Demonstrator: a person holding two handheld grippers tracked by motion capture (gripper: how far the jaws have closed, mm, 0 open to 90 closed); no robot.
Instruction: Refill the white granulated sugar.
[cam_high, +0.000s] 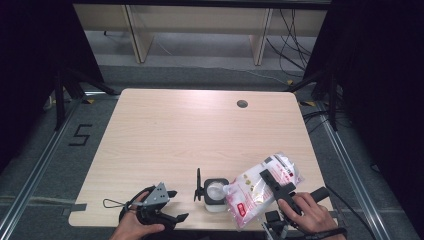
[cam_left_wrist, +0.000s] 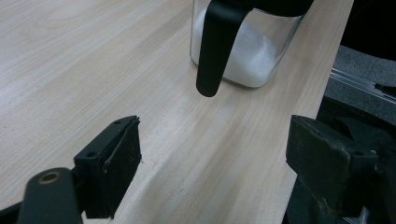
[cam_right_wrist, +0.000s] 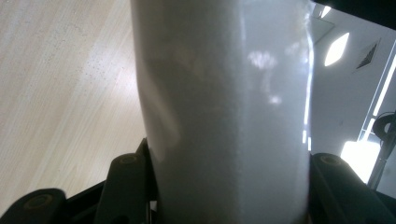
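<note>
Nearest, the right gripper (cam_high: 274, 186) clamps the tilted refill bag (cam_high: 260, 187) (spout over the jar (cam_high: 216, 192)); pour slowly. The left gripper's (cam_high: 159, 206) fingers (cam_left_wrist: 112, 163) gape empty.

Lab recording bay, dark curtains (cam_high: 30, 75), taped floor number (cam_high: 80, 135)

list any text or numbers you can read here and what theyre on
"5": black tape mark on the grey floor left of the table.
Red print on the refill pouch held in the right gripper: too small and blurred to read.
</note>
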